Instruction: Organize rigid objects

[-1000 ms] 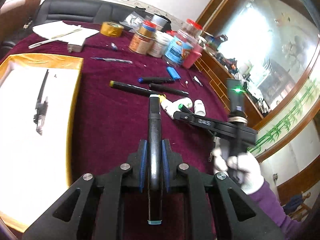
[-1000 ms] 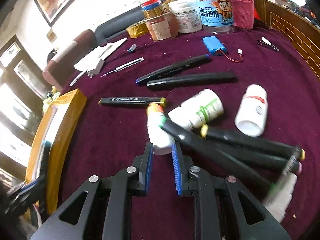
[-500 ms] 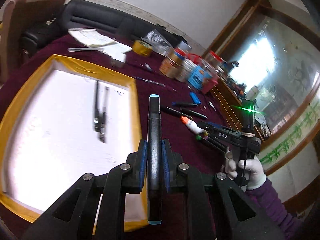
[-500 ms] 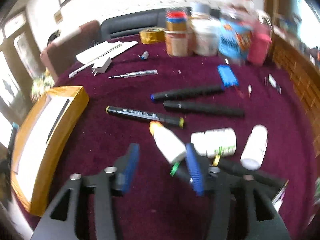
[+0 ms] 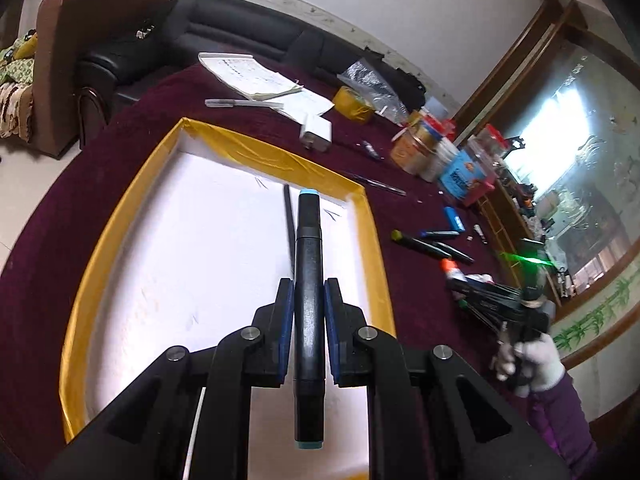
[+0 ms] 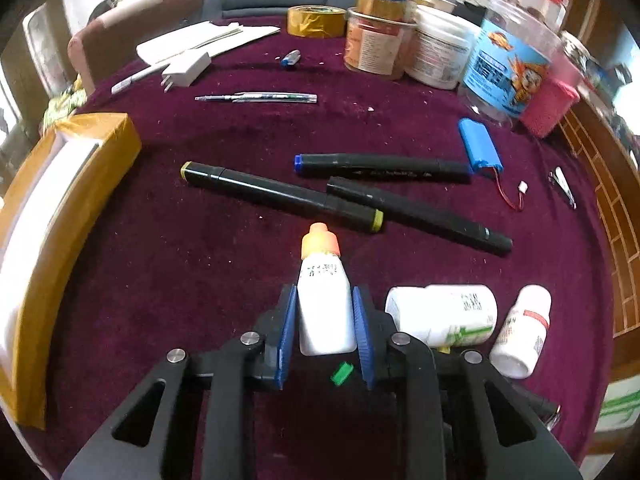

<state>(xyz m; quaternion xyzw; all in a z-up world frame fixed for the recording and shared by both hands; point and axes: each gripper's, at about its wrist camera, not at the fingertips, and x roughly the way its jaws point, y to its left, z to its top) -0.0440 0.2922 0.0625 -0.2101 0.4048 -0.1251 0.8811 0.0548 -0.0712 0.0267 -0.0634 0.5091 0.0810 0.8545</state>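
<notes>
My left gripper (image 5: pixel 308 286) is shut on a black marker with teal ends (image 5: pixel 308 240) and holds it over the white tray with a yellow rim (image 5: pixel 256 152). A thin black pen (image 5: pixel 289 220) lies in that tray. In the right wrist view my right gripper (image 6: pixel 325 300) has its jaws closing on a small white bottle with an orange cap (image 6: pixel 325 312), and the blue pads touch its sides. Three black markers (image 6: pixel 280 196) lie on the maroon cloth just beyond it. A gloved hand (image 5: pixel 532 360) holds the right gripper at the right of the left wrist view.
Two white pill bottles (image 6: pixel 444 314) lie to the right of the right gripper. A blue battery pack (image 6: pixel 480 144), a nail clipper (image 6: pixel 564 186), a clear pen (image 6: pixel 256 98), a tape roll (image 6: pixel 316 20) and several jars (image 6: pixel 376 40) sit farther back. The tray's corner (image 6: pixel 60 184) is at the left.
My left gripper has carried the marker leftward, from above the cloth to above the tray. My right gripper opened, shifted over the white bottle and closed around it.
</notes>
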